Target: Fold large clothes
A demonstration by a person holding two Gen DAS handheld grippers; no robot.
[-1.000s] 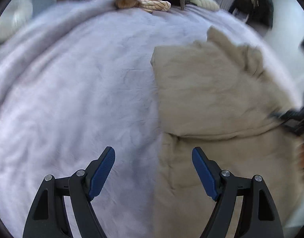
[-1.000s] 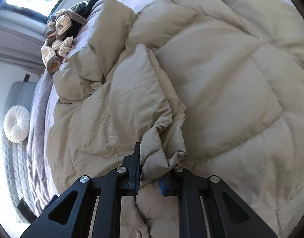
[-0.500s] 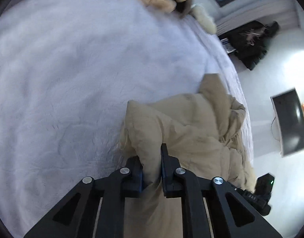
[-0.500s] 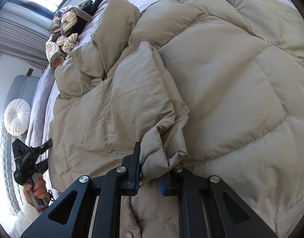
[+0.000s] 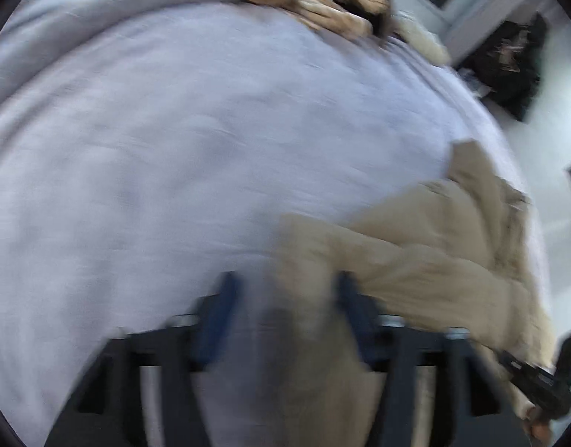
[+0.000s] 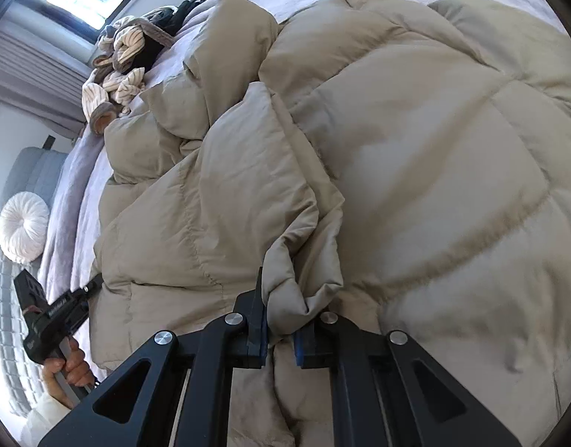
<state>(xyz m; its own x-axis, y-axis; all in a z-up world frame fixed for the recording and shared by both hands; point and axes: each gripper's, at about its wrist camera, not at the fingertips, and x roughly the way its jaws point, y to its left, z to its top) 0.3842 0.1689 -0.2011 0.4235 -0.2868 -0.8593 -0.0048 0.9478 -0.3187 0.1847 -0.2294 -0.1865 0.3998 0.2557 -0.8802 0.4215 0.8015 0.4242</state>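
Spread across the wide lavender-grey bed (image 5: 173, 156): a large beige quilted puffer coat (image 6: 415, 156), long axis running away from the right tongs (image 6: 279, 335) toward the striped heap of clothes (image 6: 125, 67) at the bed's far end. Right tongs clamped on a bunched fold of the coat's near edge. Left tongs (image 5: 285, 316) parted, blurred, straddling a coat corner; actual contact impossible to tell.

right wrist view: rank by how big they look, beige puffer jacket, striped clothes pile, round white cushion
1. beige puffer jacket, fills most of the view
2. striped clothes pile
3. round white cushion
The pile and cushion look close in size and lie farther away, so their order is unsure.
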